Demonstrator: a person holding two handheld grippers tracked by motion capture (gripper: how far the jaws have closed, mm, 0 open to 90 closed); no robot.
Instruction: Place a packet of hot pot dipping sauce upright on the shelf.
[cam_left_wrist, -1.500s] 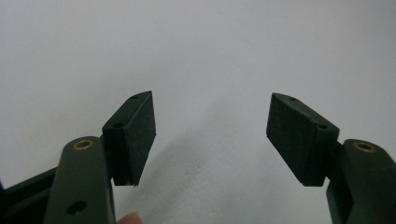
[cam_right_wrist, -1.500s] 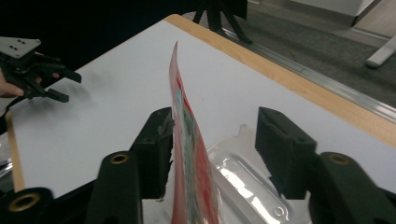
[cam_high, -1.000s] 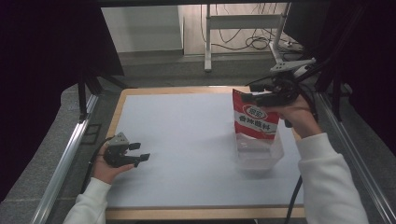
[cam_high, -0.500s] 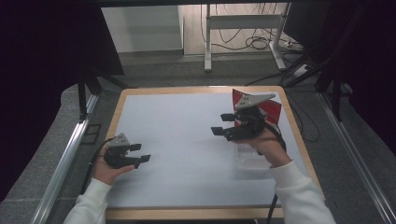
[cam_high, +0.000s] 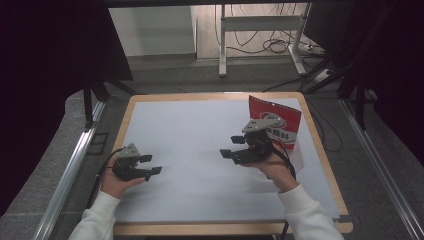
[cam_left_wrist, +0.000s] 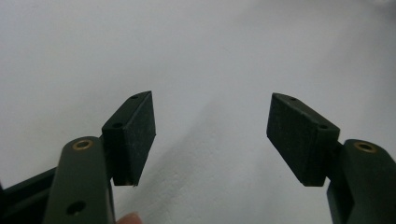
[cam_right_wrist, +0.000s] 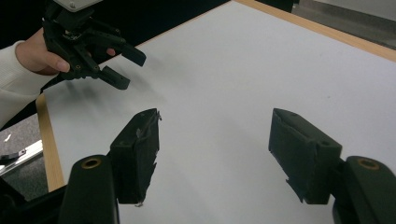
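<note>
A red and white pouch (cam_high: 276, 123) stands upright on the right part of the white table (cam_high: 190, 125), just behind my right hand. My right gripper (cam_high: 230, 146) hovers left of the pouch, apart from it. It points left and is open, with nothing between its fingers. In the right gripper view the gripper (cam_right_wrist: 215, 149) looks across bare white surface at the left gripper (cam_right_wrist: 130, 69). My left gripper (cam_high: 151, 164) rests low near the table's left front, open and empty. In the left gripper view the gripper (cam_left_wrist: 212, 135) faces plain white tabletop.
The table has a wooden rim (cam_high: 200, 95). Metal rails (cam_high: 70, 170) run along both sides. Behind the table are a white desk frame (cam_high: 222, 45) and cables (cam_high: 275, 47) on the floor. Dark curtains hang left and right.
My right gripper has let go of the pouch's top and moved down and left toward the table's middle. The pouch stays standing. The left gripper has barely moved.
</note>
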